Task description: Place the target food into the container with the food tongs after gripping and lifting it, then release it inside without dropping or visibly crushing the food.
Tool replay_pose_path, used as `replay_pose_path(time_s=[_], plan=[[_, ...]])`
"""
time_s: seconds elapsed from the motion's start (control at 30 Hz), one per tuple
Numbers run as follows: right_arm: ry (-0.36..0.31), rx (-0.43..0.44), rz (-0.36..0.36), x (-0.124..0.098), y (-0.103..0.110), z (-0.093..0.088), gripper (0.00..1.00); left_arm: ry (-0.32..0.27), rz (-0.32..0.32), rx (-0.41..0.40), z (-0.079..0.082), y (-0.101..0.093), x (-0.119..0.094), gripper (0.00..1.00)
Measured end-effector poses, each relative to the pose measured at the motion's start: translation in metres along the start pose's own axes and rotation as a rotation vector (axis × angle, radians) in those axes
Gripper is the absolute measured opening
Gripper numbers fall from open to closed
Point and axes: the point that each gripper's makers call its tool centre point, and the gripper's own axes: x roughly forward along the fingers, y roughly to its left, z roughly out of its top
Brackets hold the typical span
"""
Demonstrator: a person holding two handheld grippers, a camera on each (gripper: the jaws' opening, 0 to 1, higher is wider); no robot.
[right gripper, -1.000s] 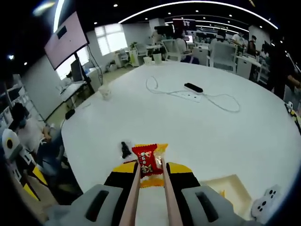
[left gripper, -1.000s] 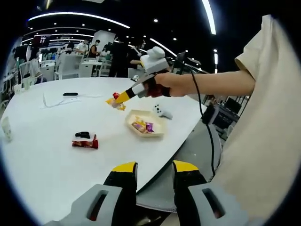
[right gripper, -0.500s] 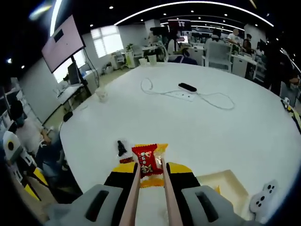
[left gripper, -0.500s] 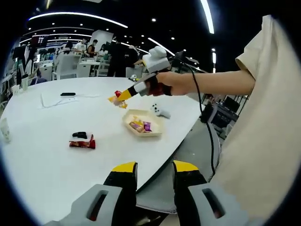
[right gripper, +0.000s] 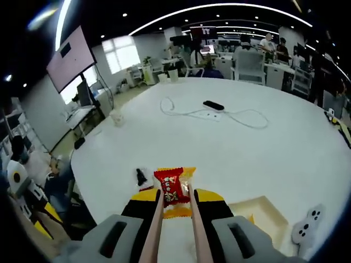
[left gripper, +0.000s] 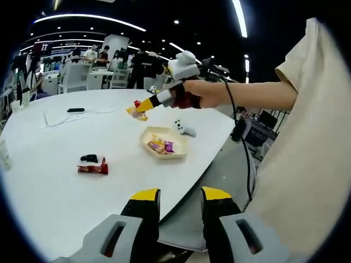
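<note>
— Start close in. What is the right gripper doing?

— Its jaws squeeze the food tongs, and the tong tips are pinched on a red snack packet, held in the air above the white table.

— And where is that relative to the container?

— In the left gripper view, the packet hangs above the table just beyond the container, on its far side. The container already has several wrapped sweets inside.

— The left gripper?

— Nearest of all, low at the table's near edge, jaws parted with nothing between them.

— What else lies around the container?

— Another red packet and a small black object sit well to its left; a white game controller lies just beyond it; farther off, a cable and power strip.
</note>
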Motion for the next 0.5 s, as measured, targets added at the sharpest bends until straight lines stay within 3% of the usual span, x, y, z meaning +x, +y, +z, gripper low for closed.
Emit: replay_pose_path(time_s=[0.5], plan=[[-0.008,0.026,-0.016,-0.0093,-0.0091,-0.0053,0.23,0.012,-0.013,0.002,-0.0024,-0.0044,0.0038,0.28]])
